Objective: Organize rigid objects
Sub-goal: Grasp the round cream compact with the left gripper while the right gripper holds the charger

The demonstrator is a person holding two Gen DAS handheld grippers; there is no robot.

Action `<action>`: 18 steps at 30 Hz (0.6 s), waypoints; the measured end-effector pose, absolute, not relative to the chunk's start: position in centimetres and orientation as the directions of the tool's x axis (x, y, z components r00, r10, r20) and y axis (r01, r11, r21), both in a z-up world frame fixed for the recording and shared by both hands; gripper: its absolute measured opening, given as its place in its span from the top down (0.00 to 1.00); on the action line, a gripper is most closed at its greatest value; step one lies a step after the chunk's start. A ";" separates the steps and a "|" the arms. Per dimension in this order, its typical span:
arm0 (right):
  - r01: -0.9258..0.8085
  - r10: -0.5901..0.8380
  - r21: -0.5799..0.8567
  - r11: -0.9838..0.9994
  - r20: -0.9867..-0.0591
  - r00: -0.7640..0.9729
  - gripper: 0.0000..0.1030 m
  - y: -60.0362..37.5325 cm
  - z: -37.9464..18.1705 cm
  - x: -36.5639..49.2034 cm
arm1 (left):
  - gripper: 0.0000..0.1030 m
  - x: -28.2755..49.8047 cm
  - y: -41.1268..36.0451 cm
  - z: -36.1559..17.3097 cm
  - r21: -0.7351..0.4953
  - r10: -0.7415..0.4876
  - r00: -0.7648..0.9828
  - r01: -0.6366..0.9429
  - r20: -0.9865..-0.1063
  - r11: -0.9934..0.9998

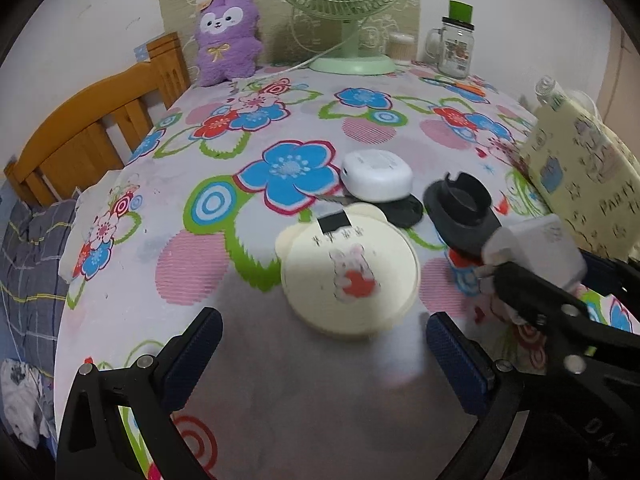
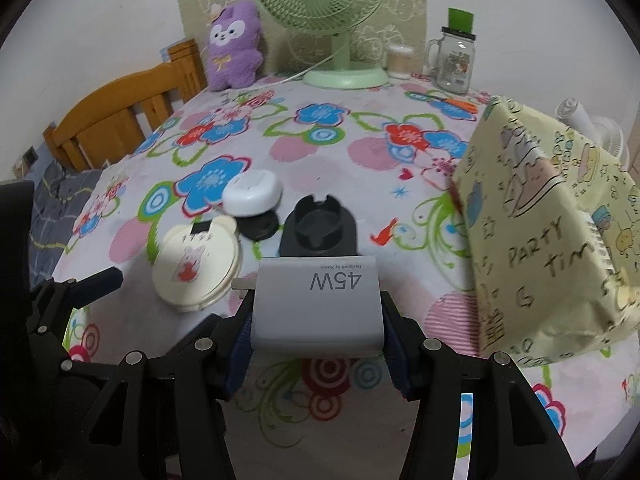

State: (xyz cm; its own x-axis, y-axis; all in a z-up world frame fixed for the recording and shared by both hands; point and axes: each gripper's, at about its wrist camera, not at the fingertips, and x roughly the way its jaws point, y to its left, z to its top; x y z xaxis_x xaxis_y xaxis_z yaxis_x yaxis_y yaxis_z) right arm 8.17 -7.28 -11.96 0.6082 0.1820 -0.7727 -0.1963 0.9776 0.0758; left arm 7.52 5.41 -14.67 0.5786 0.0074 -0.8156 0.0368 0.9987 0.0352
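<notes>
My right gripper (image 2: pixel 316 322) is shut on a white 45W charger block (image 2: pixel 316 300), held above the flowered tablecloth (image 2: pixel 360 152). In the left wrist view that charger (image 1: pixel 536 252) shows at the right with its prongs pointing left. My left gripper (image 1: pixel 324 326) is open with nothing between its fingers, just in front of a cream round case with bear ears (image 1: pixel 348 272). Behind the case lie a white rounded box (image 1: pixel 378 176), a black disc (image 1: pixel 404 210) and a black cup-shaped stand (image 1: pixel 460 208).
A yellow "Party Time" patterned bag (image 2: pixel 552 240) stands at the right. At the back are a green fan (image 2: pixel 344 76), a purple plush (image 2: pixel 234 48), a glass mug jar (image 2: pixel 454 60) and a swab pot (image 2: pixel 400 60). A wooden headboard (image 1: pixel 92 128) borders the left.
</notes>
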 end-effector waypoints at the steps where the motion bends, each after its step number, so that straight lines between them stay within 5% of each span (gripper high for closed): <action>1: -0.191 0.179 0.076 0.979 -0.772 0.610 0.43 -7.4 -11.9 8.3 | 0.00 7.7 5.4 -14.7 0.036 0.008 0.578 0.037 -0.816 0.999; 18: -0.139 0.145 0.077 0.987 -0.789 0.597 0.43 -7.4 -12.2 11.2 | 0.01 11.0 5.3 -15.2 -0.009 -0.055 0.573 0.083 -0.818 0.996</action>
State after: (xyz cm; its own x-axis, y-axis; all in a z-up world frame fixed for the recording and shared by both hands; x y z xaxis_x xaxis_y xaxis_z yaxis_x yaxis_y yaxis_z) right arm 11.21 -7.43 -12.17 0.5967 0.1453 -0.7892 -0.1386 0.9874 0.0769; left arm 10.99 5.33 -15.22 0.5726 -0.0552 -0.8180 0.0835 0.9965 -0.0088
